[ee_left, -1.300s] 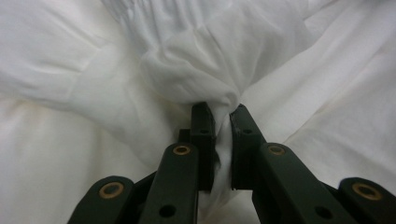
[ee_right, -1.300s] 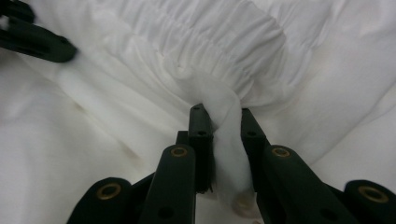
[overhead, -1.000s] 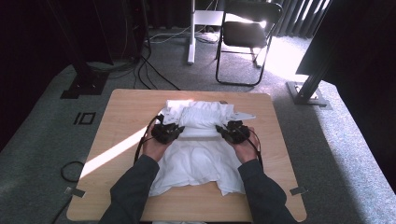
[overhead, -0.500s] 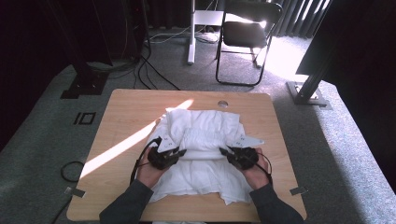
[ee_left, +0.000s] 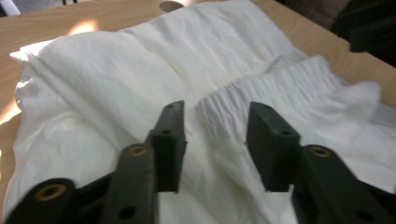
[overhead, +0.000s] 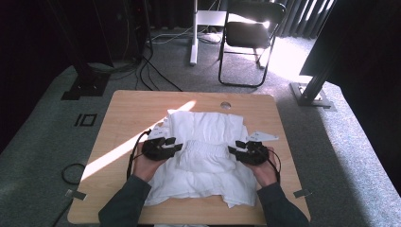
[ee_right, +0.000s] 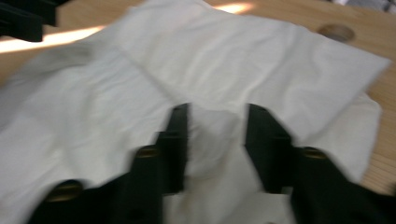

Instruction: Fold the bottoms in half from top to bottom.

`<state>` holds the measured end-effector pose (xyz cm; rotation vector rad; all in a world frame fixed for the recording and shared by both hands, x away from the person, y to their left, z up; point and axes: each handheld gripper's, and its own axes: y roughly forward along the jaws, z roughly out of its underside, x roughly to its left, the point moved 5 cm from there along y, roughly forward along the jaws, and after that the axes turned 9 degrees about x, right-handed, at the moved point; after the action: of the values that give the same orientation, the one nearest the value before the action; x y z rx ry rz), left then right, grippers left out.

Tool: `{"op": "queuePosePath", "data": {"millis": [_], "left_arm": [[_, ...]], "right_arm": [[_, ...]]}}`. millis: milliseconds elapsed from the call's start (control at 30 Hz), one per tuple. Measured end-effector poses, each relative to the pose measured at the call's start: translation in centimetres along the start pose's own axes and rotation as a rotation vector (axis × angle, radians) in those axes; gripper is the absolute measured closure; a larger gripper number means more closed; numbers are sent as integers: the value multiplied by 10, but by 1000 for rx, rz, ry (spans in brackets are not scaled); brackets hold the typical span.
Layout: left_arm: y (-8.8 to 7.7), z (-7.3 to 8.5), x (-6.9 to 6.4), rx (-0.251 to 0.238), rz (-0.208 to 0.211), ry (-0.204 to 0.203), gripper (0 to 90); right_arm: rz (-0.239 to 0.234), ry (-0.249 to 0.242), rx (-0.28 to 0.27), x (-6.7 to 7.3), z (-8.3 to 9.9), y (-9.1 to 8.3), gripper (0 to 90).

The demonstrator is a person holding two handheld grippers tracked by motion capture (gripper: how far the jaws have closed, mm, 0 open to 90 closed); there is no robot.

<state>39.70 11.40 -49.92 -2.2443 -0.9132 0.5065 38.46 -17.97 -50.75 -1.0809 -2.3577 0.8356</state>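
White garment between both parted claws

Hard sunlight from the far right, dark surroundings, soft close-ups

In the high view, sun glares off the floor by the folding chair and lays a bright diagonal stripe across the wooden table, while the curtained background stays near black. The white garment reads bright but keeps its folds. The left gripper view is fairly sharp on the gathered waistband, with the black jaws slightly soft. The right gripper view is smeared by motion blur throughout
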Motion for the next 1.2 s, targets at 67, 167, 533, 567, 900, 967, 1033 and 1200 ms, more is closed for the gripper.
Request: {"op": "queuePosePath", "data": {"millis": [67,167,533,567,900,967,1033,1200], "left_arm": [[7,-3,3,18,-23,-2,714],[42,-8,12,114,-36,-18,822],[70,10,1,194,-13,3,807],[60,15,-11,156,16,16,799],[46,48,-49,110,211,65,768],[43,54,-57,123,226,102,765],[41,60,-62,143,244,127,758],[37,69,-71,175,240,189,734]], "right_arm": [[35,48,36,-13,-4,15,779],[86,66,99,-26,-4,40,818],[-8,78,168,-20,10,66,788],[-20,61,156,-15,10,58,769],[-101,-13,64,10,18,13,702],[-89,-11,39,9,17,5,680],[-80,1,20,7,15,0,666],[-80,-6,19,13,15,1,632]]}}
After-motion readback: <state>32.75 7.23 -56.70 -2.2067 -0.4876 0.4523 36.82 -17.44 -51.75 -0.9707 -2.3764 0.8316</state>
